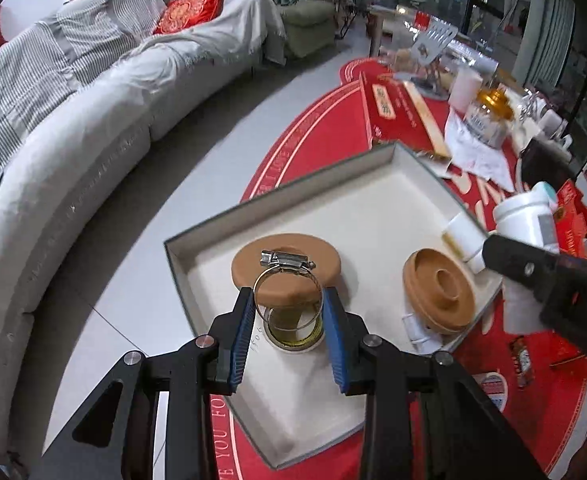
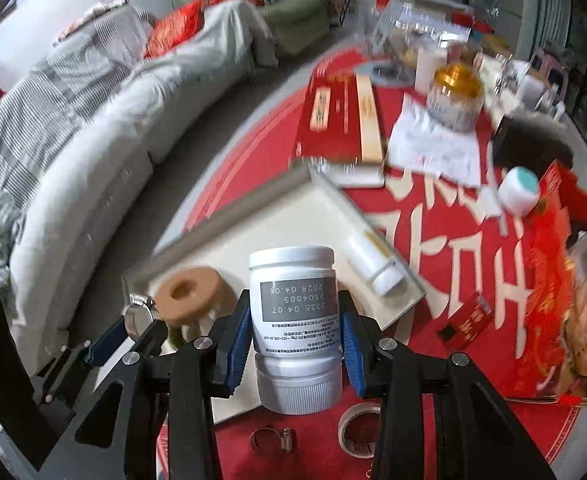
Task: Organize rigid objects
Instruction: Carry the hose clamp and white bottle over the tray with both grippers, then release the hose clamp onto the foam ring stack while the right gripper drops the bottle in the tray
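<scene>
A metal hose clamp (image 1: 283, 284), a thin shiny band ring with a screw housing on top, is sitting upright between the blue ribbed pads of the left gripper (image 1: 289, 320); its jaws are closing on the ring from both sides and holding it above the shallow white tray (image 1: 409, 184). Directly beneath the ring a roll of tape (image 1: 291, 334) is lying flat on the tray floor, and just behind it a smooth tan disc (image 1: 285, 268) with a central dimple is resting. A second tan disc (image 1: 439, 292), ridged and with a raised hub, is lying to the right, and a small white tube (image 2: 375, 260) is lying along the tray's right wall.

The right gripper (image 2: 295, 344) is holding a white plastic jar (image 2: 295, 320) upside down, its ribbed cap pointing toward the camera and its grey printed label reading inverted; the jaws are pressing on the jar's sides at mid-height, over the tray's near edge. In the left wrist view that gripper is reaching in from the right with the jar at its tip.

Below the jar, on the red patterned tabletop (image 2: 433, 208), another hose clamp (image 2: 271, 438) and a white tape ring (image 2: 359, 430) are lying. Farther back a glass jar with a gold lid (image 2: 453, 94) and a long red box (image 2: 335, 116) are standing, blurred. A grey-covered sofa (image 1: 93, 120) is curving along the left.
</scene>
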Tool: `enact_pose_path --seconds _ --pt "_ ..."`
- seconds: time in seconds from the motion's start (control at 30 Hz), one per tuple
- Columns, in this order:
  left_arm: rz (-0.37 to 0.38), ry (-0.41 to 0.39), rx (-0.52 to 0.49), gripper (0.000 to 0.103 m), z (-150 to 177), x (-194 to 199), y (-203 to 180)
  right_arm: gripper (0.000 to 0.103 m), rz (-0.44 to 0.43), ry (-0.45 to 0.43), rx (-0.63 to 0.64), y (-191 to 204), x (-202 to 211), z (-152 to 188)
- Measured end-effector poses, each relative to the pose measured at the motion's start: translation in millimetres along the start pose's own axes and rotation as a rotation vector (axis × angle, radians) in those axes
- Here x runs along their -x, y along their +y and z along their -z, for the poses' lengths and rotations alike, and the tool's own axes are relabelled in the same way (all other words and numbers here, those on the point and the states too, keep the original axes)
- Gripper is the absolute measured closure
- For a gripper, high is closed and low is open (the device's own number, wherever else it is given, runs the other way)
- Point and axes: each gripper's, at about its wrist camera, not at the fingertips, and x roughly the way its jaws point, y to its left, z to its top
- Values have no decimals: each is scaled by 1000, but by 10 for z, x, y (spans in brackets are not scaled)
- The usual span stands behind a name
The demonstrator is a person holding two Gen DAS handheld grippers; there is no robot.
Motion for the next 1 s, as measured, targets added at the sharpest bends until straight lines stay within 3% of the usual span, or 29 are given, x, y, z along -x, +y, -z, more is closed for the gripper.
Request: enact_pose_path --seconds 0.23,0.6,0.63,0.67,0.7,0.73,0.8,1.0 --pt "-8 14 -4 66 -32 -157 -48 62 22 43 18 -55 -276 -19" --pt "-19 10 -16 65 -65 -229 -49 58 8 49 30 -45 -380 -87" --pt "-22 4 -22 53 -64 -222 -51 57 1 54 26 -53 -384 -88" --pt "-24 0 -26 39 -61 -216 -56 39 -3 60 21 -62 -389 -89" --pt "-23 -11 -26 13 -52 -193 -51 9 -3 62 15 -78 -387 -87" --pt "-18 -27 -22 0 -42 -163 -37 2 -2 48 9 -95 -359 -76" --pt "-15 -24 -28 0 -18 -141 -29 2 10 0 2 -136 -263 -41" --pt "84 -7 -59 0 220 33 53 2 63 -6 29 -383 -48 284"
